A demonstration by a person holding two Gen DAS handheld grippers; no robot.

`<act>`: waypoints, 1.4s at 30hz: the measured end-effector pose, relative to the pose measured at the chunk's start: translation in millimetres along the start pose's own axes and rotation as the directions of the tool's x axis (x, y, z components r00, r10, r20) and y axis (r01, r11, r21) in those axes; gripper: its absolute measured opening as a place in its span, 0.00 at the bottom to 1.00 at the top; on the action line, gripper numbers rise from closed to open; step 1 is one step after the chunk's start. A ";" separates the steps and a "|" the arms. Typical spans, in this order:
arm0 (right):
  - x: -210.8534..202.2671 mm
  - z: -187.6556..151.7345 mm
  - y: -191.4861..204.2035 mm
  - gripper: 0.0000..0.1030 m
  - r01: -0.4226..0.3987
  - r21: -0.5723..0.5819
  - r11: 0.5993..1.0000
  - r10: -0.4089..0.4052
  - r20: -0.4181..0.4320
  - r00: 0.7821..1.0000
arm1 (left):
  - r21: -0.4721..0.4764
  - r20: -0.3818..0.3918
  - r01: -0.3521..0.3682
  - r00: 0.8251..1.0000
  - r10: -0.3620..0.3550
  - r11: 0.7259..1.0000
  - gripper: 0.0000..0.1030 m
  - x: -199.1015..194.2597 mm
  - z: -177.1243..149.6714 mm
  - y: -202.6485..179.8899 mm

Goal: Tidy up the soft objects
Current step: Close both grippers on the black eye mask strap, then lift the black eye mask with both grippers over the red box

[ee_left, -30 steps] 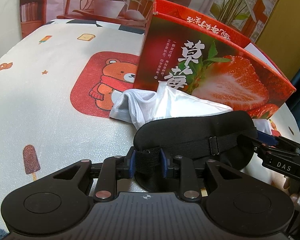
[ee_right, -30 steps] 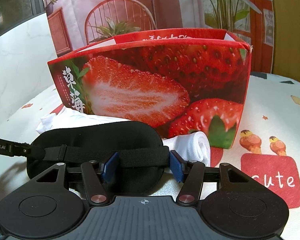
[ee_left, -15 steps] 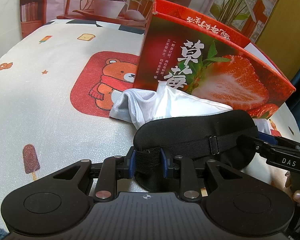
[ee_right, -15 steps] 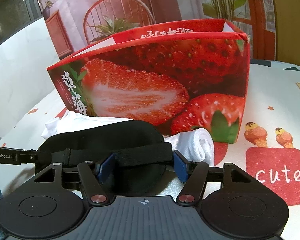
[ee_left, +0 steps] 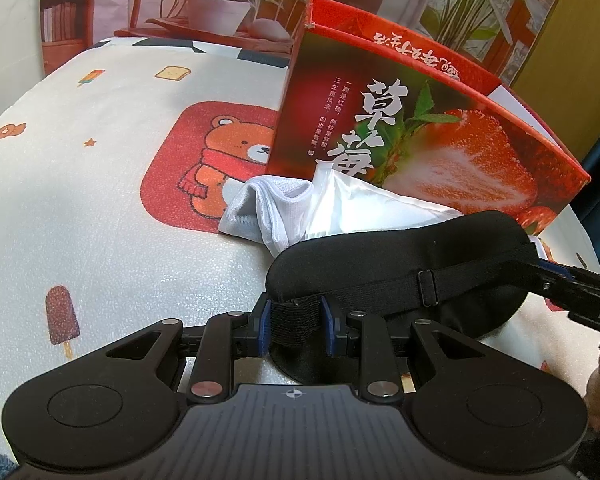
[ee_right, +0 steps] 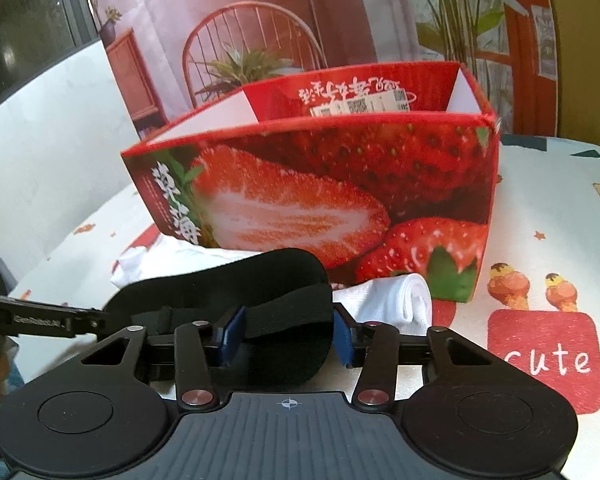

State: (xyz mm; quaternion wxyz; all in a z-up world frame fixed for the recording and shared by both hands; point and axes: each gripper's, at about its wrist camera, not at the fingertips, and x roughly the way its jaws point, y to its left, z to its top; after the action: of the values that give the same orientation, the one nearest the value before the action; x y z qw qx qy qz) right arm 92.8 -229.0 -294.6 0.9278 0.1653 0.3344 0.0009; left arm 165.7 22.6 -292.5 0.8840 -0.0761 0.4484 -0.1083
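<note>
A black sleep mask point(ee_left: 400, 256) with an elastic strap hangs just above the table in front of a red strawberry-print box point(ee_left: 420, 140). My left gripper point(ee_left: 294, 322) is shut on the strap at the mask's left end. In the right wrist view, my right gripper point(ee_right: 286, 334) is closing, its blue pads pressing the other end of the mask point(ee_right: 228, 280). That view looks into the open top of the box point(ee_right: 320, 188). Each gripper's tip shows in the other view: the right gripper point(ee_left: 556, 280) and the left gripper point(ee_right: 80, 318).
A white sock point(ee_left: 268, 208) and a white plastic packet point(ee_left: 360, 208) lie against the box behind the mask. A rolled white sock point(ee_right: 396, 300) sits at the box's right corner. The cartoon-print tablecloth point(ee_left: 100, 200) covers the round table; potted plants stand behind.
The right gripper's jaws opened slightly, then narrowed onto the mask. Its view now looks from higher, showing the box's inside. The left gripper has kept still.
</note>
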 end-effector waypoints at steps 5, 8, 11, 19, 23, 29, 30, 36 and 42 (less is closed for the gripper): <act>-5.5 -0.3 -2.0 0.30 -0.015 0.027 1.000 0.015 0.007 1.000 | -0.001 0.000 0.001 1.000 -0.001 1.000 0.27 0.0 -0.3 0.8; -3.3 -1.6 -2.0 0.25 -0.005 0.032 0.999 0.005 -0.001 1.000 | -0.002 0.001 0.002 1.000 -0.002 1.000 0.27 0.0 -0.5 0.5; -4.0 -2.3 -4.7 0.23 0.001 0.046 0.999 -0.001 0.006 1.000 | -0.004 0.000 0.002 1.000 -0.002 1.000 0.27 0.0 -0.6 0.6; 3.0 -9.6 -6.2 0.12 0.066 0.029 0.997 -0.065 -0.035 0.997 | -0.051 -0.037 0.071 0.997 -0.073 0.996 0.45 -5.1 -1.5 4.0; 7.0 -12.5 -2.7 0.12 0.084 0.014 0.996 -0.083 -0.056 0.995 | -0.061 -0.035 0.030 0.999 -0.032 0.998 0.47 -8.4 -2.6 6.6; 7.6 -13.2 -2.6 0.12 0.087 0.017 0.996 -0.086 -0.065 0.994 | -0.056 -0.027 0.060 0.998 -0.062 0.997 0.37 -7.1 -2.1 5.2; 7.3 -13.2 -2.8 0.12 0.084 0.018 0.996 -0.083 -0.066 0.994 | -0.038 -0.019 0.049 0.999 -0.049 0.998 0.32 -7.9 -2.2 2.7; 3.8 -10.9 1.6 0.12 0.081 0.000 0.997 -0.081 -0.046 0.996 | -0.043 0.071 0.035 0.997 -0.032 0.998 0.10 -22.9 2.6 7.6; -9.9 -1.1 15.7 0.11 0.059 -0.073 0.996 -0.057 0.031 0.998 | -0.008 0.160 0.022 0.987 -0.021 1.000 0.09 -44.4 9.1 -0.9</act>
State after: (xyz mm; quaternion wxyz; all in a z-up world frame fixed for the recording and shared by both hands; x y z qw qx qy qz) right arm 86.2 -214.9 -284.4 0.9377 0.1214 0.3253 -0.0162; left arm 147.4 33.5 -252.4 0.9156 -0.0934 0.3756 -0.1093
